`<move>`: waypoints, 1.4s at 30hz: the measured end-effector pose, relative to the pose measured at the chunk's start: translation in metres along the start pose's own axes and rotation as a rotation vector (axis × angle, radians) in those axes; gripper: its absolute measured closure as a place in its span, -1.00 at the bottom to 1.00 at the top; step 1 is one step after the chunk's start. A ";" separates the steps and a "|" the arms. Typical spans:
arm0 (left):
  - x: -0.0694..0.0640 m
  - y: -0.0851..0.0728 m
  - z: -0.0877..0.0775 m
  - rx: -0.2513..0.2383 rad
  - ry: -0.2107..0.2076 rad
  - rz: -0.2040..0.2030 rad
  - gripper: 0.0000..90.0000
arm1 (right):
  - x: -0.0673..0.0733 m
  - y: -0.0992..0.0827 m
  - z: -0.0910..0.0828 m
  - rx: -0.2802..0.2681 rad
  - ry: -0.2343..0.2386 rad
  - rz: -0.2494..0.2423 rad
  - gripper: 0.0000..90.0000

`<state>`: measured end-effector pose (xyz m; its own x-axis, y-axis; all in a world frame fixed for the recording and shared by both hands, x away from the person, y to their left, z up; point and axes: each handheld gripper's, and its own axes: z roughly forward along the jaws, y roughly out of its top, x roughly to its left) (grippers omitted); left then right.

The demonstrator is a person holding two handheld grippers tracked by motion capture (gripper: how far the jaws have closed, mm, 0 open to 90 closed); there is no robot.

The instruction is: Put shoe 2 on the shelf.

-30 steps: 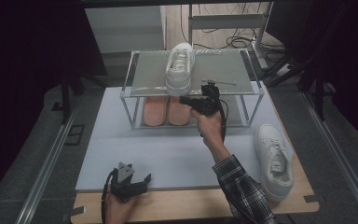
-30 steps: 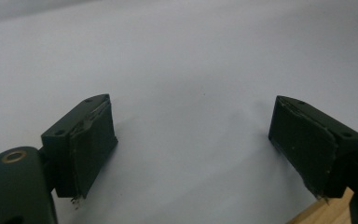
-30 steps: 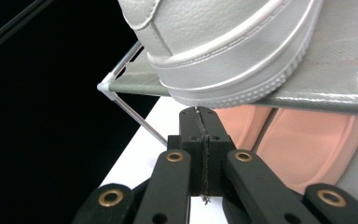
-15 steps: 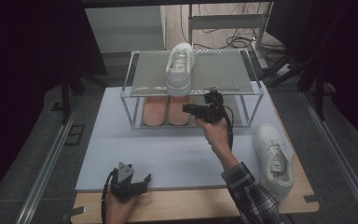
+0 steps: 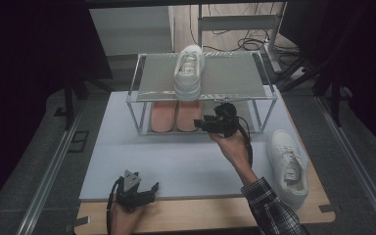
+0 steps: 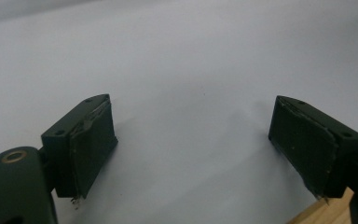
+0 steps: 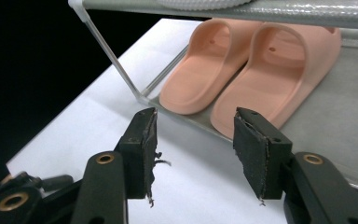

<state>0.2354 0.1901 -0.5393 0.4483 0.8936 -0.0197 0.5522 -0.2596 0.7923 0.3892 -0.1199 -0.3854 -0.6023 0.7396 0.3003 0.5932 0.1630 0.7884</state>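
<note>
A white sneaker [image 5: 188, 73] stands on the top shelf of a metal-framed rack [image 5: 136, 95]. On its lower shelf lies a pair of pink slippers [image 5: 176, 116] [image 7: 242, 79]. A second white sneaker [image 5: 288, 166] rests on the table at the right. My right gripper [image 5: 199, 124] [image 7: 196, 154] hovers just in front of the lower shelf, pointing at the slippers. Its jaws have just been opening, with nothing between them. Near the front edge my left gripper [image 5: 149, 192] [image 6: 193, 149] stands open over the pale mat [image 6: 191, 70], holding nothing.
The pale mat [image 5: 176, 161] covers a wooden board [image 5: 205, 215] that juts out at the front and right. Metal rails [image 5: 54, 166] run along both sides of the table. Cables and stands [image 5: 254, 36] crowd the floor behind the rack.
My right gripper has drawn back from the top shelf's front edge, down and toward the person, and its jaws went from shut to open. The left gripper stayed put.
</note>
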 end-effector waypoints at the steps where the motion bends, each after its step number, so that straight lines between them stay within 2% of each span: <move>1: 0.000 0.000 0.000 0.000 0.000 0.000 -0.69 | 0.000 -0.001 -0.001 0.004 -0.006 -0.012 0.10; 7: 0.000 0.000 0.000 0.000 0.000 0.000 -0.69 | -0.004 -0.007 -0.006 0.021 -0.018 -0.049 0.00; 10: 0.000 0.000 0.000 -0.001 0.000 -0.002 -0.69 | -0.007 -0.010 -0.009 0.037 -0.038 -0.046 -0.05; 15: 0.000 0.000 0.000 -0.001 -0.001 -0.002 -0.69 | -0.013 -0.014 -0.013 0.059 -0.041 -0.028 -0.14; 22: 0.000 0.000 0.000 -0.001 -0.001 -0.002 -0.69 | -0.019 -0.021 -0.017 0.100 -0.071 -0.053 -0.20; 31: 0.000 0.000 0.000 -0.001 -0.001 -0.002 -0.69 | -0.023 -0.029 -0.027 0.136 -0.131 -0.108 -0.03; 42: 0.000 0.000 0.000 -0.001 -0.001 -0.001 -0.69 | -0.039 -0.040 -0.050 0.156 -0.204 -0.125 0.24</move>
<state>0.2355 0.1900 -0.5393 0.4483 0.8937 -0.0209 0.5521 -0.2585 0.7927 0.3617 -0.1879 -0.4019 -0.5654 0.8210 0.0793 0.6059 0.3481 0.7153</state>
